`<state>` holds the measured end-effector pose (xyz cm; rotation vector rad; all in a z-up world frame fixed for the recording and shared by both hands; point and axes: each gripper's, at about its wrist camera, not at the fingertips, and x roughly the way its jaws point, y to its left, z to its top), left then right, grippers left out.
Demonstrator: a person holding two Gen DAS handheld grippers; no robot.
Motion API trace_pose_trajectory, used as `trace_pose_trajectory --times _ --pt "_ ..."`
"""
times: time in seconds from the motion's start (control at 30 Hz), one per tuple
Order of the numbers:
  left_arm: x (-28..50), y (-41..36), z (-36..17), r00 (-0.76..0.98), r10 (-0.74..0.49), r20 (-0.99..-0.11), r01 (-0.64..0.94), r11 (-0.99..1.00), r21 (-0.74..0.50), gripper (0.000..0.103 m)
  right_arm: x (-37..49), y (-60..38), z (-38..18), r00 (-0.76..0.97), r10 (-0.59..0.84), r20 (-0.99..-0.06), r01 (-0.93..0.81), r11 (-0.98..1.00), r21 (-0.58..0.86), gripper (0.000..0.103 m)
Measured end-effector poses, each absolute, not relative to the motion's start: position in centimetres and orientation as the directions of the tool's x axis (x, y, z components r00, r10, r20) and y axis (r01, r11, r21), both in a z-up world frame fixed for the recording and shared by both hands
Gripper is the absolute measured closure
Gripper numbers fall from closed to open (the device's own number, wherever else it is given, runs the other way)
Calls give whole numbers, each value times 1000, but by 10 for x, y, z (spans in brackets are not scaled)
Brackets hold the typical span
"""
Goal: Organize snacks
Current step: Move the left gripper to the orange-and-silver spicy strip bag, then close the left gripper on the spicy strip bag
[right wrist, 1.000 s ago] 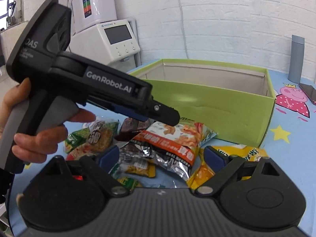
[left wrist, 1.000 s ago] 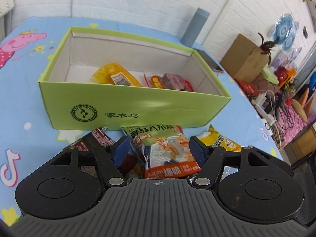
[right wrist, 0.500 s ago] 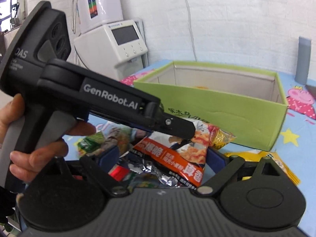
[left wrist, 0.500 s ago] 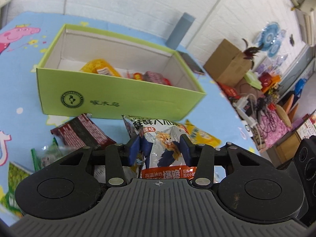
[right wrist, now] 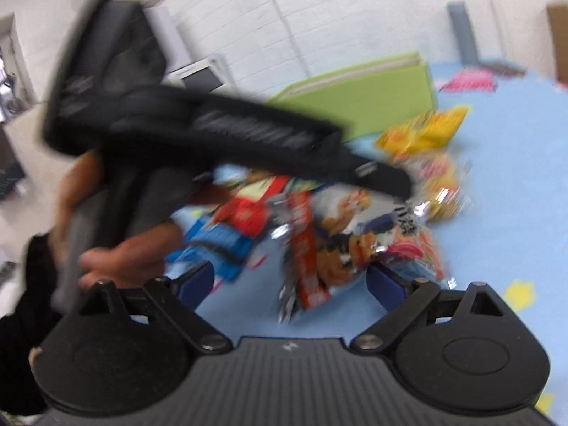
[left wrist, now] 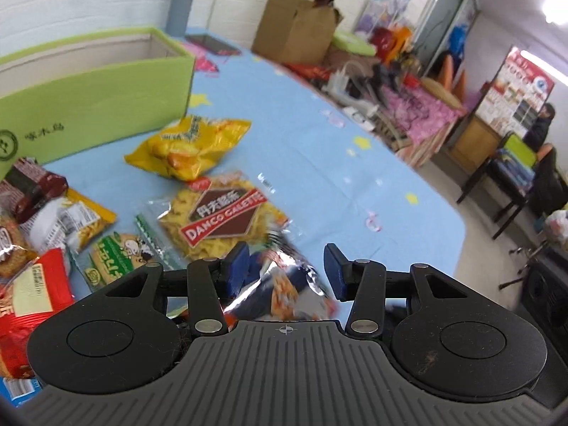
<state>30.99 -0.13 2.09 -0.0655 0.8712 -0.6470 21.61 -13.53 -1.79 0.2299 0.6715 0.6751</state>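
left wrist view: the left gripper (left wrist: 285, 266) has its fingers (left wrist: 237, 266) apart, where half a second ago they were pinched on the orange-and-foil packet (left wrist: 280, 291); that packet now hangs loose in the gap, blurred, touching neither pad as far as i can tell, so i judge it slipped or was let go; the camera has also swung away from the box (left wrist: 96, 92), which sat dead ahead a second ago and is now off at the upper left, its inside out of sight; on the blue tabletop (left wrist: 319, 163) lie the yellow bag (left wrist: 191, 145) near the box wall, the danco bag (left wrist: 223, 216) just below it, the green pack (left wrist: 117, 252), and the red pack (left wrist: 32, 294) at the left edge.

right wrist view: heavy blur, both hands moving fast; the right gripper (right wrist: 289, 284) has its fingers (right wrist: 385, 285) wide apart and empty, as before; the left tool crosses in front, and the packet (right wrist: 337, 245) appears below its tip, over the pile rather than over the box (right wrist: 369, 96); whether it is falling or already lying on the pile i cannot tell.

meaning for the task: the packet has not reached the box and the grasp looks lost; the likely need is a fresh pick on that packet, gripping further in from its slick foil edge, then a carry over the green wall; most snacks are outside the box.
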Motion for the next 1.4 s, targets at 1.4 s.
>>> trace_pose_trajectory --times 1.4 --pt "250 66 -12 535 -549 -642 151 810 -566 42 232 -159 -12 636 525 -565 -502 838 214 10"
